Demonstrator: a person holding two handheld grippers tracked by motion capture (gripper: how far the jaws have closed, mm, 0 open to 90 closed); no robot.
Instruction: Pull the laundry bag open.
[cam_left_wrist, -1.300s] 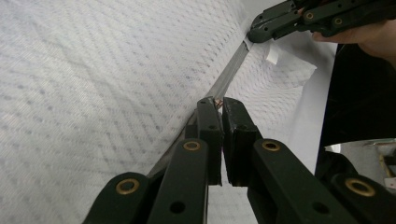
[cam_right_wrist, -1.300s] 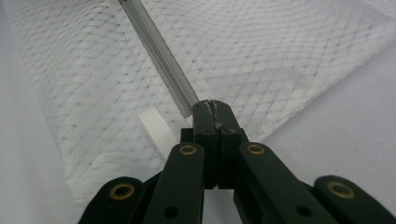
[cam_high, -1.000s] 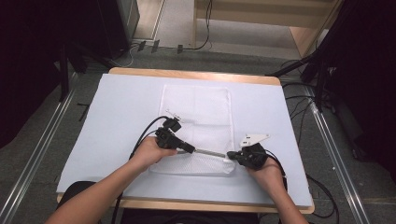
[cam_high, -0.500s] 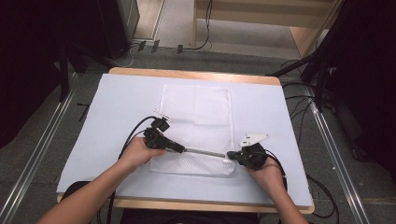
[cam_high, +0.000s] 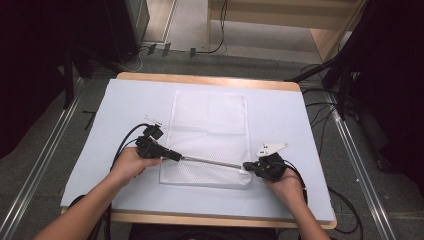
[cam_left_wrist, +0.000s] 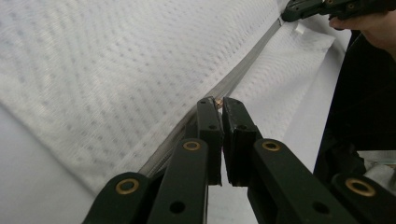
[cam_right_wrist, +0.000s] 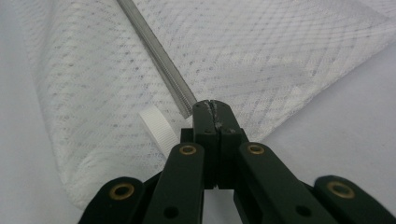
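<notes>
Left gripper (cam_left_wrist: 218, 103) and right gripper (cam_right_wrist: 211, 106) pinch the zipper (cam_high: 210, 161) along the mesh bag's (cam_high: 207, 120) near edge.

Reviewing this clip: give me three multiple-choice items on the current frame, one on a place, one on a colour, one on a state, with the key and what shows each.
1. Where does the zipper run on the mesh bag?
A. along the far edge
B. across the near end
C. down the middle lengthwise

2. What colour is the bag?
A. white
B. black
C. red

3. How do the right gripper's jaws stand?
A. wide open
B. closed at the zipper's end
C. closed on a cable

Key: B, the high view shows the zipper between the left gripper and the right, near the person. A, pale mesh in every view. B, the right gripper view shows jaws together there.
</notes>
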